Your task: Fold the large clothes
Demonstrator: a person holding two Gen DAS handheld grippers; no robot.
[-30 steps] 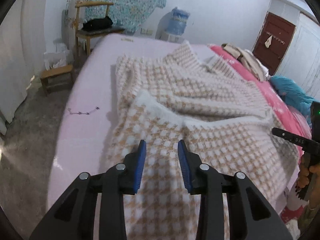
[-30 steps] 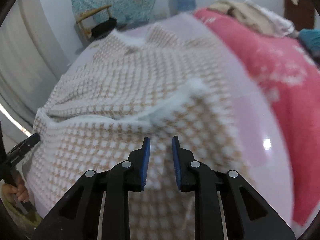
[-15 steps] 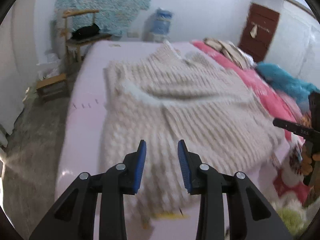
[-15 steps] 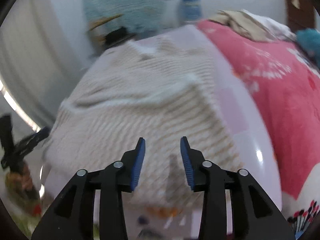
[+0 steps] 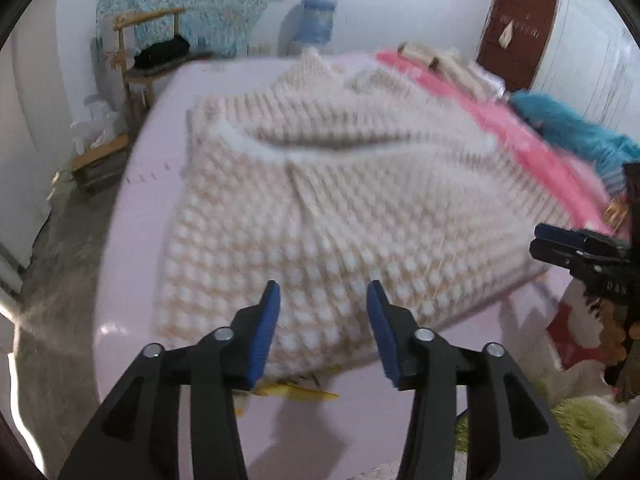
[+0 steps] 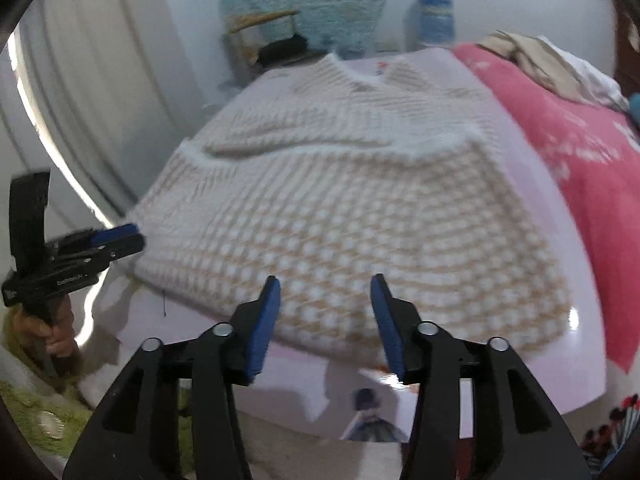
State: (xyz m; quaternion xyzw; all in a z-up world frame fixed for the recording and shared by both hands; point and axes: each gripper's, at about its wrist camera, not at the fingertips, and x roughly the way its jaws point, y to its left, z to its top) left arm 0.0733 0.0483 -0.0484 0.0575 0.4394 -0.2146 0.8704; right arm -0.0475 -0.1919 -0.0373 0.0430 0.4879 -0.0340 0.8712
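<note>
A large beige and white checked knit garment [image 5: 340, 200] [image 6: 352, 208] lies spread on a pale pink bed [image 5: 132, 240], its lower part folded up over the middle. My left gripper [image 5: 323, 300] hovers above the garment's near hem, jaws opening, nothing between them. My right gripper [image 6: 325, 300] hangs over the same hem further right, jaws opening too, with no cloth in them. Each gripper shows at the edge of the other's view: the right gripper [image 5: 560, 240] and the left gripper [image 6: 116, 236], held by a hand [image 6: 56, 340].
A pink blanket [image 6: 580, 152] covers the bed's right side, with folded clothes [image 6: 532, 56] and a blue cloth [image 5: 568, 128] on it. A wooden chair [image 5: 152, 52], a low stool [image 5: 100, 160] and a water bottle [image 5: 316, 20] stand beyond. Grey floor [image 5: 60, 280] lies left.
Both grippers have pulled back toward the bed's near edge, off the garment. Their jaws have spread wider. The fold they stood over now lies flat on the bed.
</note>
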